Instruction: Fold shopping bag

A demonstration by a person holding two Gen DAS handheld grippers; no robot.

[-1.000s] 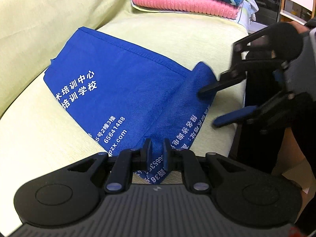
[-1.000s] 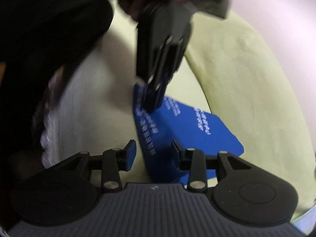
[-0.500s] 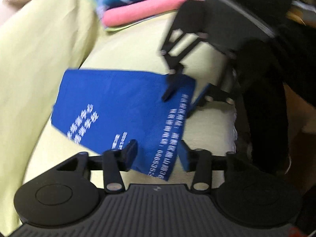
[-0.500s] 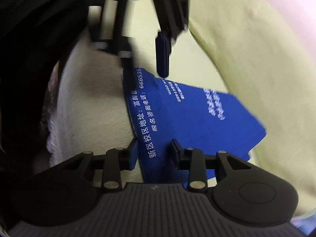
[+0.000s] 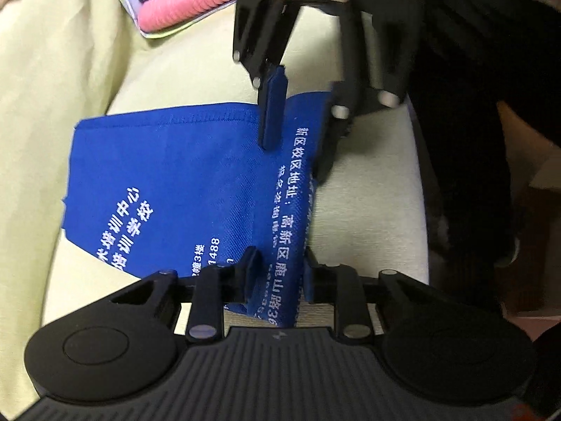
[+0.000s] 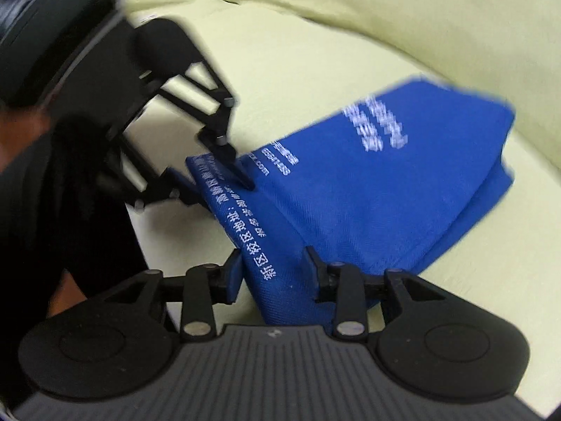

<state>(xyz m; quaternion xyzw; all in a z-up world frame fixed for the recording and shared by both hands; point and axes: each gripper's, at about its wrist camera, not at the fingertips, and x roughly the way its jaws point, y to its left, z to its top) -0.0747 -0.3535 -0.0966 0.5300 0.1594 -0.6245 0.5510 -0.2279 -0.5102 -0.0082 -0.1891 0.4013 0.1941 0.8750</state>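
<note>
Shopping bag (image 5: 182, 182), blue with white print, lies on the pale yellow-green cushion (image 5: 196, 70), now turned from where it lay a second ago, its narrow printed flap lifted along the near edge. Folded towels (image 5: 182, 3) sit beyond. Right claw (image 5: 298, 129) has swung round to straddle the flap's far end, jaws opening, pads not pressing. Left claw (image 5: 278, 277) straddles the near end, jaws closing after a brief release. Judgement: regrasp under way; fold not yet laid

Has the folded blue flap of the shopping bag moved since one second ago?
Yes. The flap of the shopping bag now lies further over the bag, toward the sofa backrest.
</note>
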